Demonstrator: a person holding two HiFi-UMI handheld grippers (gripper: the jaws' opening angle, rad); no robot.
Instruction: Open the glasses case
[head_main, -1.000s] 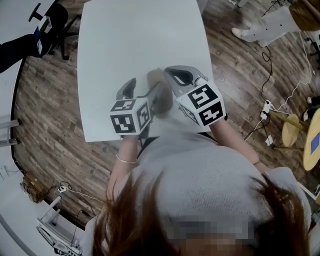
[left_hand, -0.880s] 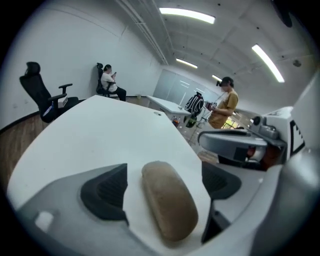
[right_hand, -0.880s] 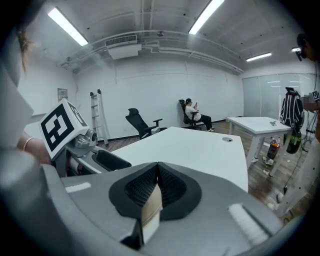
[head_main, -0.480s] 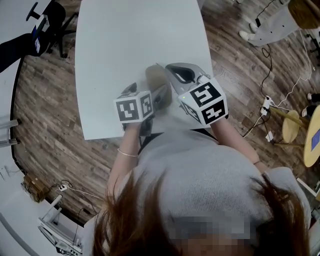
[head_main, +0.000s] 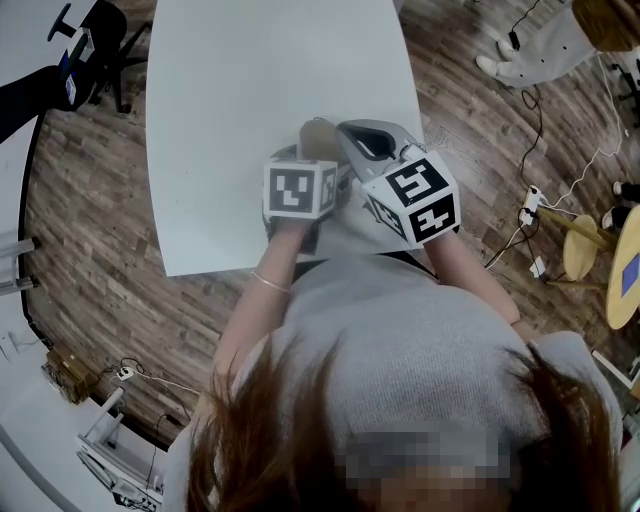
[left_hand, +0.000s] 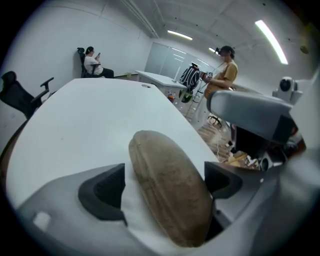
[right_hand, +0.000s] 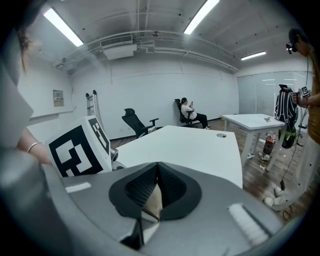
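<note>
My left gripper (left_hand: 164, 186), jaws just opened wide, straddles the case (left_hand: 160, 160) on the table (head_main: 250, 100) without gripping; my right gripper (right_hand: 156, 192) pinches its edge.

No legible words, brands or numbers anywhere. Left cube (head_main: 300, 188): black-and-white square marker patterns only, no letters. Right cube (head_main: 418, 203): same kind of coded squares; shapes hint at digits but are not text. Small wall plaque (right_hand: 58, 98) in right gripper view: too small to read.
</note>
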